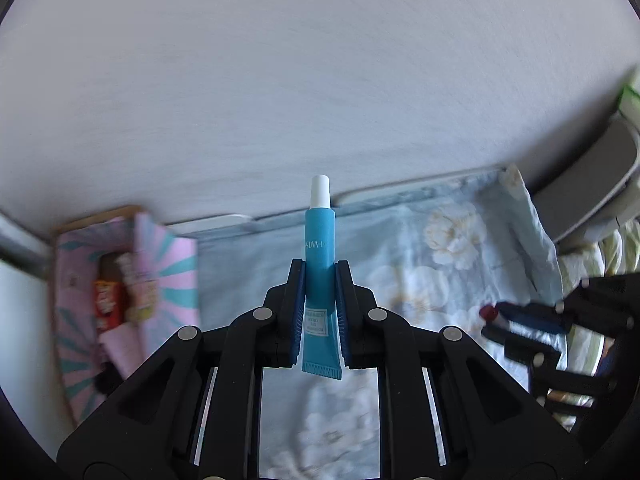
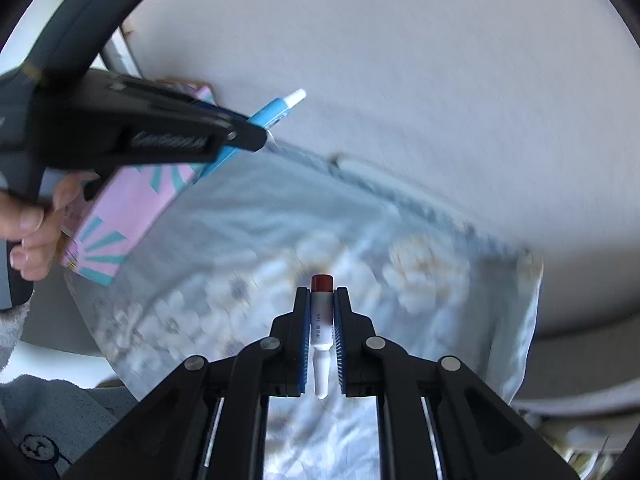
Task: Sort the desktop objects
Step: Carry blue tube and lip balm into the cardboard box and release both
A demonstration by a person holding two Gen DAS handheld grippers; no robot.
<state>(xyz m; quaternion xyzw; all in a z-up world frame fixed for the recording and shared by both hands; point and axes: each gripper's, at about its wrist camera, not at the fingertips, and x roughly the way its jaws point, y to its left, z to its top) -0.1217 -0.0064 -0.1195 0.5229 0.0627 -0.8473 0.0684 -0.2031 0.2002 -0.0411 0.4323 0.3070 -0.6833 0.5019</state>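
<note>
Left gripper point(image 1: 319, 280) and right gripper point(image 2: 322, 300), both raised, jaws clamped; the person's left hand point(image 2: 30, 224) wraps the handle.

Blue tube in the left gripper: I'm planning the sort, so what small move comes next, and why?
Probably carry the blue tube, clamped in the left gripper, leftward over the pink box, which is open and already holds small items.

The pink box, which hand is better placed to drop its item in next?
Left, probably. The left gripper holds the blue tube beside the pink box; the right gripper is farther away.
</note>
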